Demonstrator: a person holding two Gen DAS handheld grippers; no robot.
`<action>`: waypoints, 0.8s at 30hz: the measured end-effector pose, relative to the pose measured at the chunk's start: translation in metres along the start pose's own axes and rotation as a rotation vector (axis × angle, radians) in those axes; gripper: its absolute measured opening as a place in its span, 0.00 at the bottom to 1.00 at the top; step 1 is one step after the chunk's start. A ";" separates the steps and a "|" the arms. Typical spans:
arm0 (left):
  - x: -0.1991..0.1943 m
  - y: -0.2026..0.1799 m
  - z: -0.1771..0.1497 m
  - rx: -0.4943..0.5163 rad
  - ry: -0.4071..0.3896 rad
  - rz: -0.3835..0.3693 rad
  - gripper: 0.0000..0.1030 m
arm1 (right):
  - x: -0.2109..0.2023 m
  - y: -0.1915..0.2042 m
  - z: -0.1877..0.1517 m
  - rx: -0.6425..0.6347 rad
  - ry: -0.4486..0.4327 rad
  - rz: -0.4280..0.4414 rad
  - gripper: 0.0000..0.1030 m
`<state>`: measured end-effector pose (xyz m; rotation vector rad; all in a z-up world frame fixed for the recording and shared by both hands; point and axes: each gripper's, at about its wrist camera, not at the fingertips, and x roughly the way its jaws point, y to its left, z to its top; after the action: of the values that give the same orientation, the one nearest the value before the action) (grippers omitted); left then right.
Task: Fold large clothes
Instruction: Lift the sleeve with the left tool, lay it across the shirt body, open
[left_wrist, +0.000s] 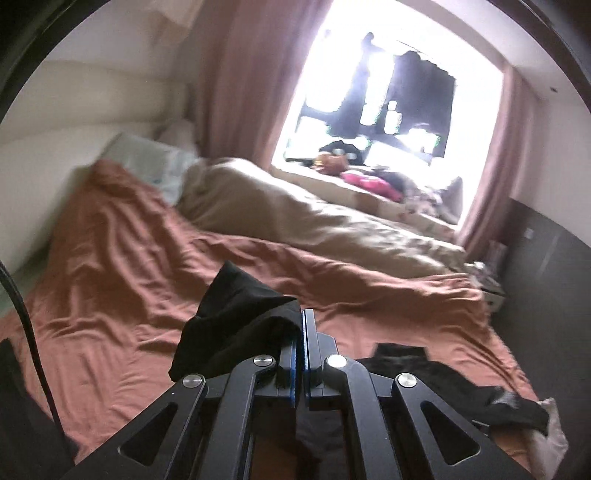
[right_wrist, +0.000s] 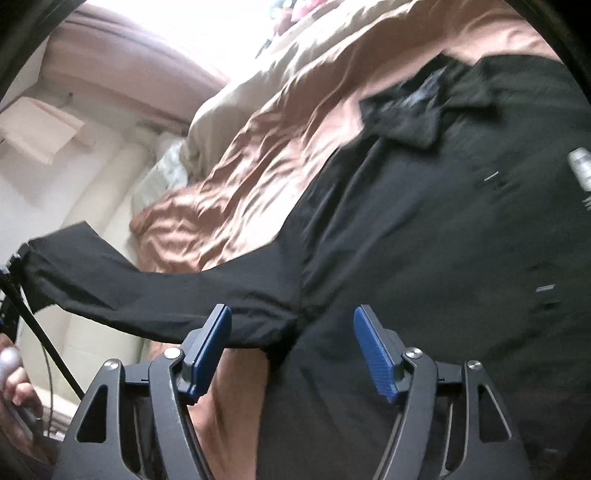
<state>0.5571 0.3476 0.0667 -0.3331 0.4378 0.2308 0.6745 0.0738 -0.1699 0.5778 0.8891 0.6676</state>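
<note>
A black collared shirt (right_wrist: 443, 240) lies spread on the rust-orange bed sheet (right_wrist: 236, 184). My left gripper (left_wrist: 301, 325) is shut on the end of the shirt's sleeve (left_wrist: 236, 317) and holds it above the bed. In the right wrist view that sleeve (right_wrist: 147, 291) stretches out to the left, where the left gripper shows at the frame edge (right_wrist: 11, 266). My right gripper (right_wrist: 291, 317) is open and empty, with its blue pads (right_wrist: 373, 347) on either side of the armpit seam. The shirt collar (right_wrist: 410, 110) lies toward the far side.
A beige duvet (left_wrist: 314, 218) and a pale pillow (left_wrist: 147, 162) lie on the far part of the bed. A bright window with pink curtains (left_wrist: 236, 74) is behind. Clutter sits on the window ledge (left_wrist: 365, 181). More of the black shirt (left_wrist: 461, 387) lies at the bed's right edge.
</note>
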 end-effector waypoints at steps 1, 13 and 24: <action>0.000 -0.008 0.000 0.007 -0.002 -0.015 0.02 | -0.011 -0.003 0.002 0.001 -0.009 -0.005 0.65; 0.019 -0.147 -0.009 0.171 0.040 -0.250 0.02 | -0.132 -0.059 -0.013 0.077 -0.158 -0.117 0.65; 0.093 -0.227 -0.096 0.282 0.259 -0.449 0.02 | -0.172 -0.111 0.003 0.256 -0.242 -0.124 0.65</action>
<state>0.6684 0.1175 0.0034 -0.1770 0.6297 -0.3140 0.6295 -0.1254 -0.1583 0.8076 0.7795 0.3638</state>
